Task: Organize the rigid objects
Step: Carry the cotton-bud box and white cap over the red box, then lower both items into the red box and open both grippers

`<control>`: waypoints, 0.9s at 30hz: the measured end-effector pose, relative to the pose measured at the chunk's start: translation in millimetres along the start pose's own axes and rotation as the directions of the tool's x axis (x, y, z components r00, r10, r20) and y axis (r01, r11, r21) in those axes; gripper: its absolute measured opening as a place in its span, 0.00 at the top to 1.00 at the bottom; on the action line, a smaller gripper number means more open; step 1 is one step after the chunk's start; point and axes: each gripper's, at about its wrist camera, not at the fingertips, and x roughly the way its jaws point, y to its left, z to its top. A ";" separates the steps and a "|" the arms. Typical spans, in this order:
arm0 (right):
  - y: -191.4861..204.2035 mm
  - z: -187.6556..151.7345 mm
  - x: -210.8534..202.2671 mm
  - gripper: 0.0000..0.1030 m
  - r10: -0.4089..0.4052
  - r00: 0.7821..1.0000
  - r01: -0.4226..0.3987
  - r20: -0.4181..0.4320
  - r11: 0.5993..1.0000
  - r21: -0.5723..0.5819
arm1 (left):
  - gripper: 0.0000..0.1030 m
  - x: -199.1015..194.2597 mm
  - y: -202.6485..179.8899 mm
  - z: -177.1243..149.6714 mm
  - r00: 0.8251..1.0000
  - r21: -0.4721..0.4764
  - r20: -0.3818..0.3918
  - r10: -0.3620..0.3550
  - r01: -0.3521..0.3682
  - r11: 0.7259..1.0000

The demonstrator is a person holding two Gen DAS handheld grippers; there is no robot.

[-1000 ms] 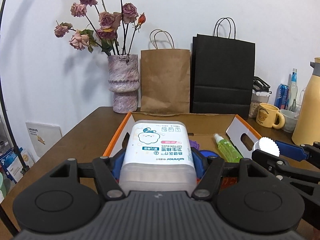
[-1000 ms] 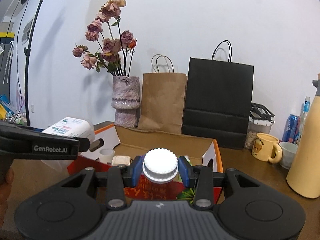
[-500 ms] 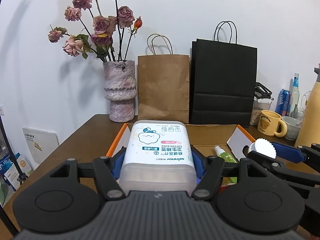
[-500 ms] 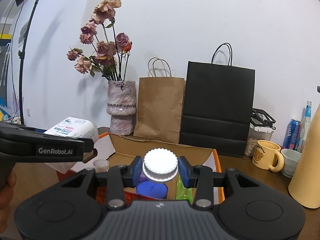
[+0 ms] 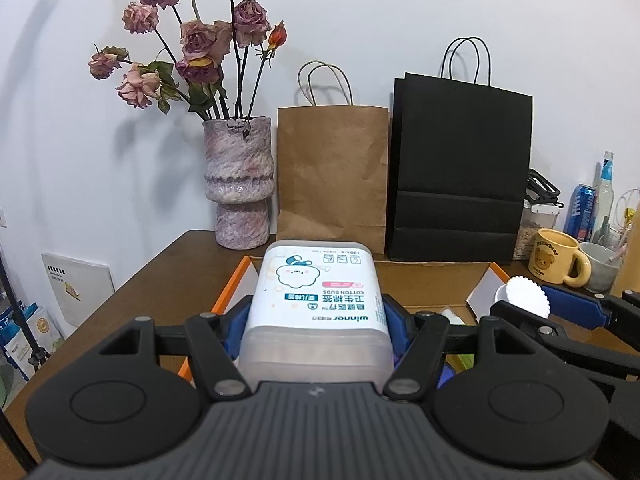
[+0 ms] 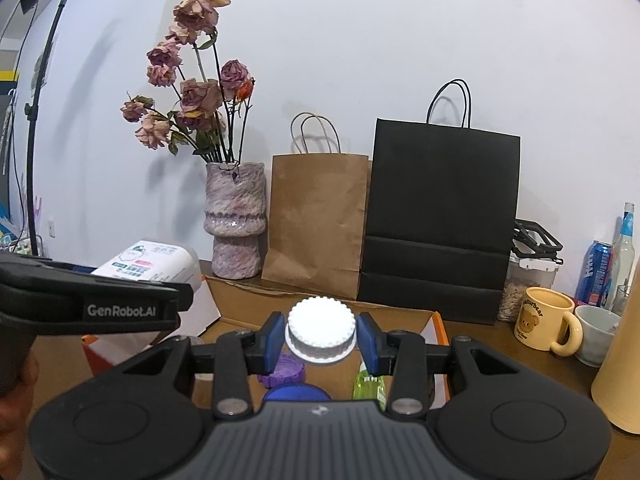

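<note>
My left gripper is shut on a white cotton buds box, its blue pads pressed against both sides. It hangs over the left part of an open cardboard box with orange outer sides. Between the pads of my right gripper sits a white ridged cap, held above the same cardboard box. Whatever is below the cap is hidden. Inside lie a purple piece, a blue lid and a green spray bottle. The left gripper's side fills the left of the right wrist view.
Behind the box a vase of dried roses, a brown paper bag and a black paper bag stand against the wall. To the right are a yellow mug, a grey cup, a can, bottles and a tall cream flask.
Both grippers have moved forward over the cardboard box with their loads; the vase and bags look nearer. The right wrist view now looks into the box instead of at its red front side.
</note>
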 end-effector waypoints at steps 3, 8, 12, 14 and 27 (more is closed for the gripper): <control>-0.9 2.2 9.4 0.63 0.000 1.000 0.000 -0.002 1.000 -0.001 | 0.36 8.4 -0.1 3.0 1.000 -0.007 -0.004 0.003 -0.003 1.000; -2.7 3.6 23.0 0.63 0.000 1.000 0.000 -0.006 1.000 0.005 | 0.36 21.9 0.2 7.3 1.000 -0.016 -0.008 0.012 -0.012 1.000; -6.4 4.6 34.3 0.63 -0.001 1.000 0.001 -0.010 1.000 0.012 | 0.36 33.0 0.6 9.3 1.000 -0.023 -0.015 0.018 -0.018 1.000; -8.1 3.3 39.6 0.63 -0.001 1.000 0.001 -0.015 1.000 0.013 | 0.36 38.6 0.9 9.8 1.000 -0.024 -0.018 0.020 -0.020 0.999; -14.9 2.2 71.5 0.63 0.014 0.999 -0.013 -0.049 1.000 0.025 | 0.36 71.8 -0.6 11.0 0.998 -0.014 -0.049 0.036 -0.037 0.999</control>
